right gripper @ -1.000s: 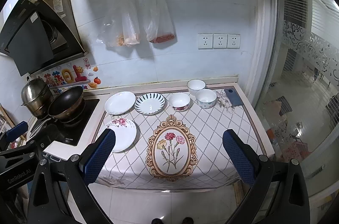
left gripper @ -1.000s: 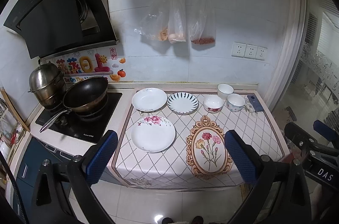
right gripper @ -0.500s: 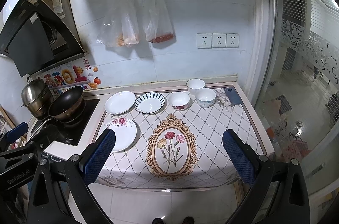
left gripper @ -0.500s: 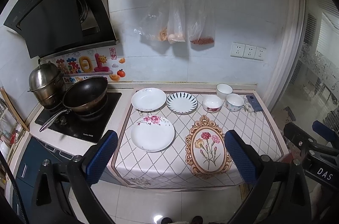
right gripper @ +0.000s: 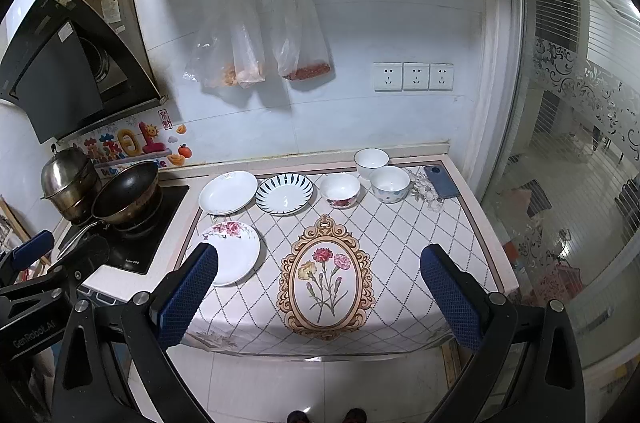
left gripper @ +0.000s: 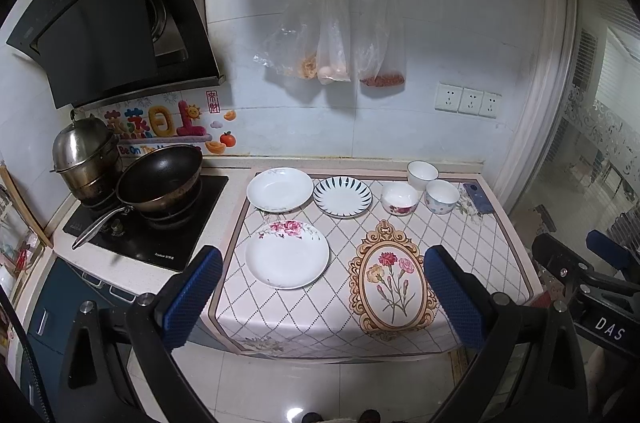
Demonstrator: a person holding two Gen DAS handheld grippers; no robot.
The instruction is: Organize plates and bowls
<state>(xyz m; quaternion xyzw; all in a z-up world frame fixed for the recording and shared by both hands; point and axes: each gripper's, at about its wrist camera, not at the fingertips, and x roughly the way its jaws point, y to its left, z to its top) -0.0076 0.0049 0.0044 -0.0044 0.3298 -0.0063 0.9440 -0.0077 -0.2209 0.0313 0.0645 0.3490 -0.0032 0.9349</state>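
Blue-padded fingers [left gripper: 194, 297] of the left tool [left gripper: 324, 299] stand spread wide with nothing between them, held in the air in front of the surface [left gripper: 480, 235] and touching none of the dishes. The right tool [right gripper: 318, 299] is likewise wide apart and empty, short of the surface's front edge.

On the patterned cloth [right gripper: 400, 235], a flower-rimmed plate [left gripper: 287, 253] lies nearest, at the left. Behind it a plain white plate [left gripper: 279, 189] sits just beside a blue-striped plate [left gripper: 342, 196]. To their right are three bowls: a red-flowered bowl [left gripper: 399, 198], a white bowl [left gripper: 422, 173] at the back and a spotted bowl [left gripper: 441, 196], close together. A dark phone [left gripper: 476, 197] lies at the far right edge. Left of the cloth, a black wok [left gripper: 160, 181] and a steel pot [left gripper: 86, 159] sit on the stove [left gripper: 192, 219].
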